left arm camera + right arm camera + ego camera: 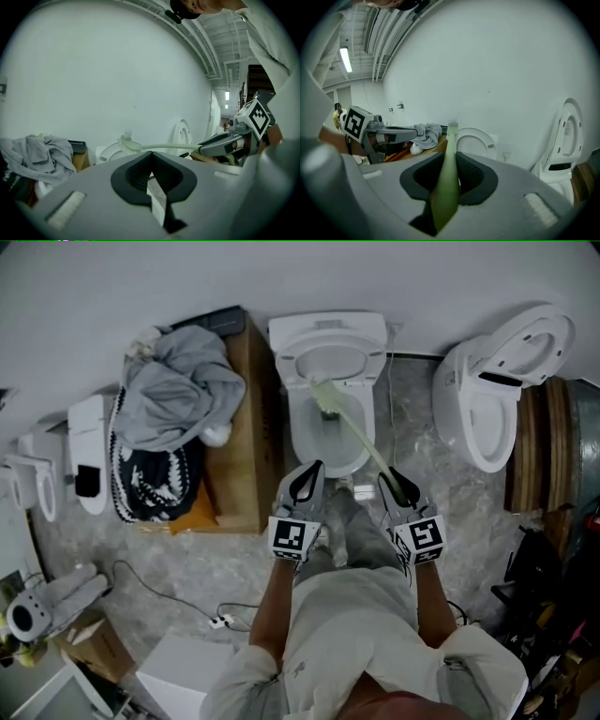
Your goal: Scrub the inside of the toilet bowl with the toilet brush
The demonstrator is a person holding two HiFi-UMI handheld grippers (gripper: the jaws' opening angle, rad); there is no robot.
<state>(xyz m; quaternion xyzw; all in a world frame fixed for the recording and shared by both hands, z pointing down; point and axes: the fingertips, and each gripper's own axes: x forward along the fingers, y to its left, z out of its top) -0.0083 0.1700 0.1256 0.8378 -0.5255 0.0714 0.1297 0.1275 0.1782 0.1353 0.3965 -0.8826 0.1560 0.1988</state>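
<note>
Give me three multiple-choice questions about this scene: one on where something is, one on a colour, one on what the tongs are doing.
1. Where is the toilet brush's head?
A inside a bucket; B over the middle toilet's bowl; C in a sink.
2. What colour is the brush handle?
A red; B black; C pale green.
3. What are the left tongs doing?
A shut on nothing; B gripping the brush; C wide open.

Answers:
1 B: the head view shows the bristles above the open bowl.
2 C: the pale green handle runs through the right tongs, which are clamped on it.
3 A: their jaws meet with nothing between them.
</note>
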